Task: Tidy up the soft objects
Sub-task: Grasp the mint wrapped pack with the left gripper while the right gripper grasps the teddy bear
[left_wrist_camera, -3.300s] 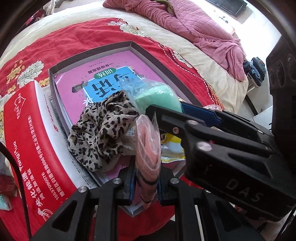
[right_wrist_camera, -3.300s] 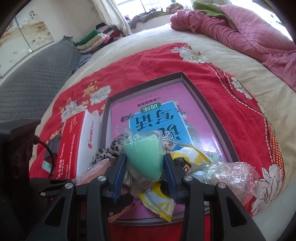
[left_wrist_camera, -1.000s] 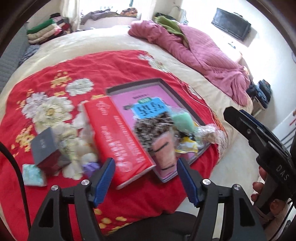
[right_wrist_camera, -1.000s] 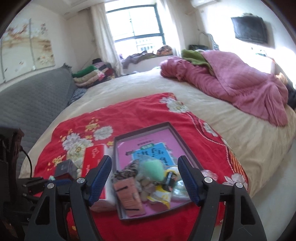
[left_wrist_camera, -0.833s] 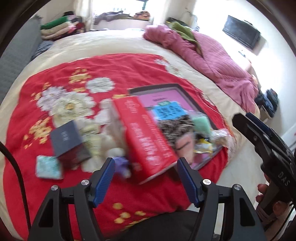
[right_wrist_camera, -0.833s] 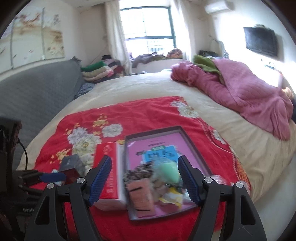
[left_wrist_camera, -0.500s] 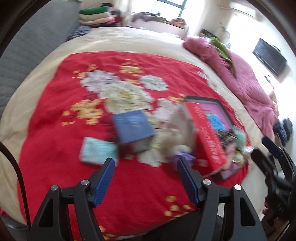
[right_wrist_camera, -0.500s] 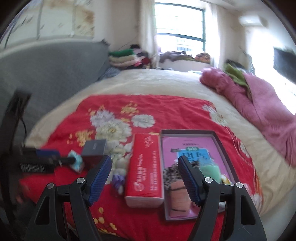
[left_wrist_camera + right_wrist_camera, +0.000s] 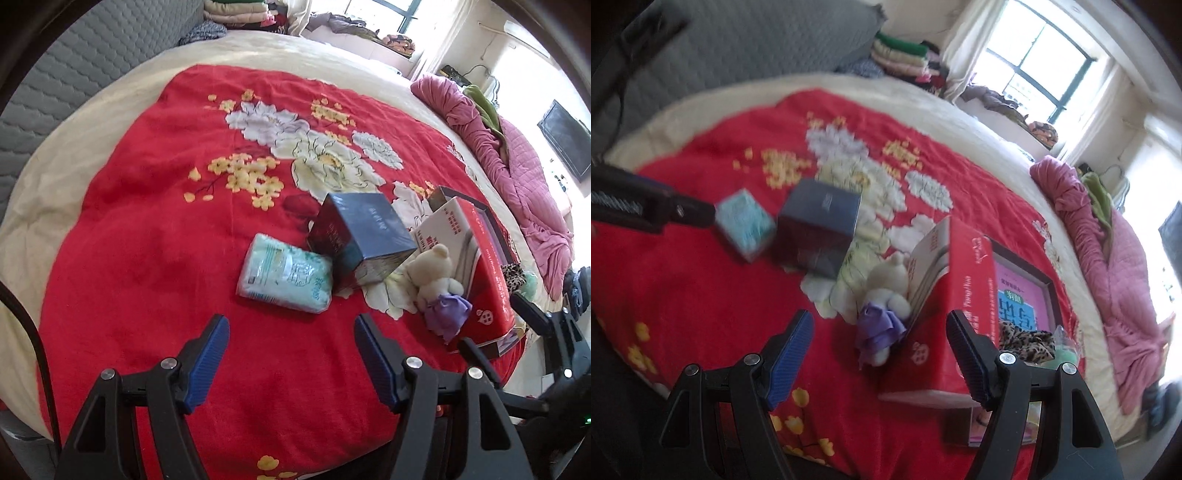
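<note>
My left gripper [image 9: 291, 328] hangs open and empty over the red flowered blanket [image 9: 147, 236], just short of a pale green tissue pack [image 9: 284, 277]. Right of the pack stands a dark blue box [image 9: 360, 238], then a cream teddy bear [image 9: 436, 277] in a purple dress. My right gripper [image 9: 880, 325] is open too, with nothing in it; the teddy bear [image 9: 888, 284] lies just ahead of its fingers, leaning on a red carton [image 9: 956, 295]. Behind the carton, a dark tray [image 9: 1047, 284] holds a leopard cloth [image 9: 1027, 343] and a green sponge [image 9: 1065, 356].
A pink quilt [image 9: 524, 177] is heaped at the far right of the bed. Folded clothes [image 9: 905, 55] are stacked by the window, and a grey padded headboard [image 9: 74, 74] runs along the left. The bed's edge drops off past the carton [image 9: 476, 266].
Both grippers let go of the bagged pink roll and the green sponge in the tray. They opened and swung left and down to the tissue pack, blue box and bear.
</note>
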Action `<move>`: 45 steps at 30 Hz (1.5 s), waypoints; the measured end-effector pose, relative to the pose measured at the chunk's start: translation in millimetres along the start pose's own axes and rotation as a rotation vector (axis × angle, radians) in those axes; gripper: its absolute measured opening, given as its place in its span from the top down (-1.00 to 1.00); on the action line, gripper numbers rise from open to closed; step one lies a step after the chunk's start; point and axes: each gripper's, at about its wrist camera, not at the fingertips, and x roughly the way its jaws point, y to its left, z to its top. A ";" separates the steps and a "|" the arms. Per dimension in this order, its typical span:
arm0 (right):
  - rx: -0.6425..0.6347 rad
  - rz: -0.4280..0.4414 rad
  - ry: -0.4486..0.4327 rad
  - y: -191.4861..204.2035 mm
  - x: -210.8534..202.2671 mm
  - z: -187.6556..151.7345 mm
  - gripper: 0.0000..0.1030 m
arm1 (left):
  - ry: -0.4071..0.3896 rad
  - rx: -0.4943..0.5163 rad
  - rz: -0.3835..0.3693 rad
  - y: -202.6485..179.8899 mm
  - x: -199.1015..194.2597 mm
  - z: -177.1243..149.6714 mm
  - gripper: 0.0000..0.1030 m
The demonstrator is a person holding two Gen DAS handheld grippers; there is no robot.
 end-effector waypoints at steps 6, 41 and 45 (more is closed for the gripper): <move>-0.086 -0.054 0.046 15.3 29.1 -3.4 -0.46 | 0.022 -0.009 0.005 8.6 18.8 -0.3 -0.40; -0.155 -0.204 0.105 19.2 97.7 7.5 0.31 | 0.022 0.025 -0.026 14.1 93.6 24.0 -0.49; -0.030 -0.096 0.058 2.9 72.3 10.4 0.31 | -0.002 0.014 -0.040 15.7 87.8 23.6 -0.45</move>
